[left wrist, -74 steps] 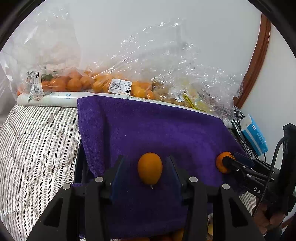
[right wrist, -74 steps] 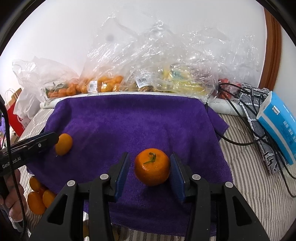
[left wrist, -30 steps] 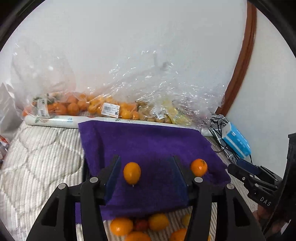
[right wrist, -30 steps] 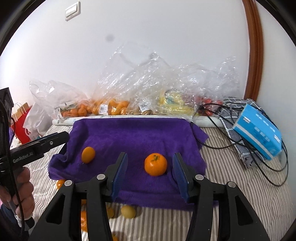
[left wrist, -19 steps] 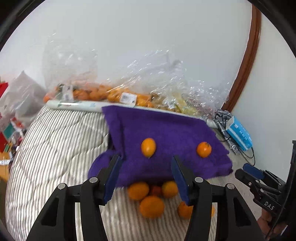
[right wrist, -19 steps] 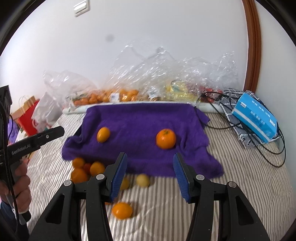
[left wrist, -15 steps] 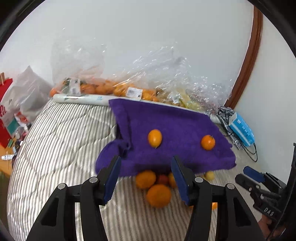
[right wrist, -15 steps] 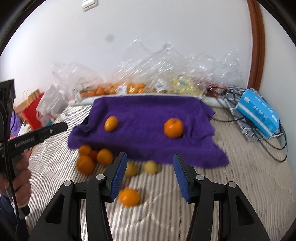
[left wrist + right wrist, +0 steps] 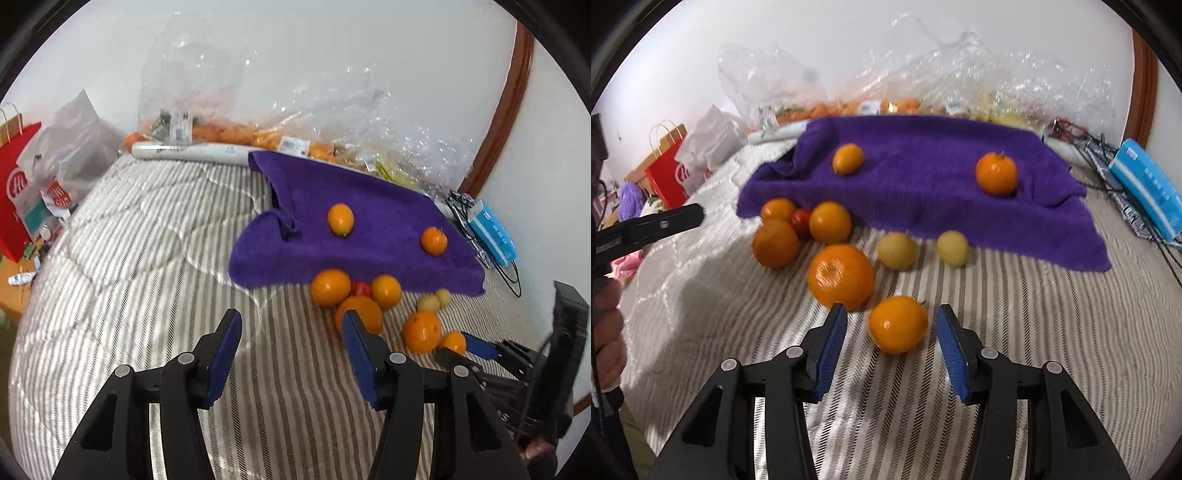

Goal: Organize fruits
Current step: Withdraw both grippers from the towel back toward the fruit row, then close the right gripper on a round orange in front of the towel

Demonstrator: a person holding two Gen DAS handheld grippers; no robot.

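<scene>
Striped bed (image 9: 147, 258) lies bare on the left — free passage. Loose fruit cluster (image 9: 812, 236) crowds the purple towel (image 9: 923, 192) front edge; plastic bags (image 9: 923, 74) block the wall side — cables (image 9: 1108, 155) on the right.

Left gripper (image 9: 291, 343) black angular frame, blue pads, silver screw heads, right gripper (image 9: 890, 339) identical build, black cable at its housing, white lettering on the casing
</scene>
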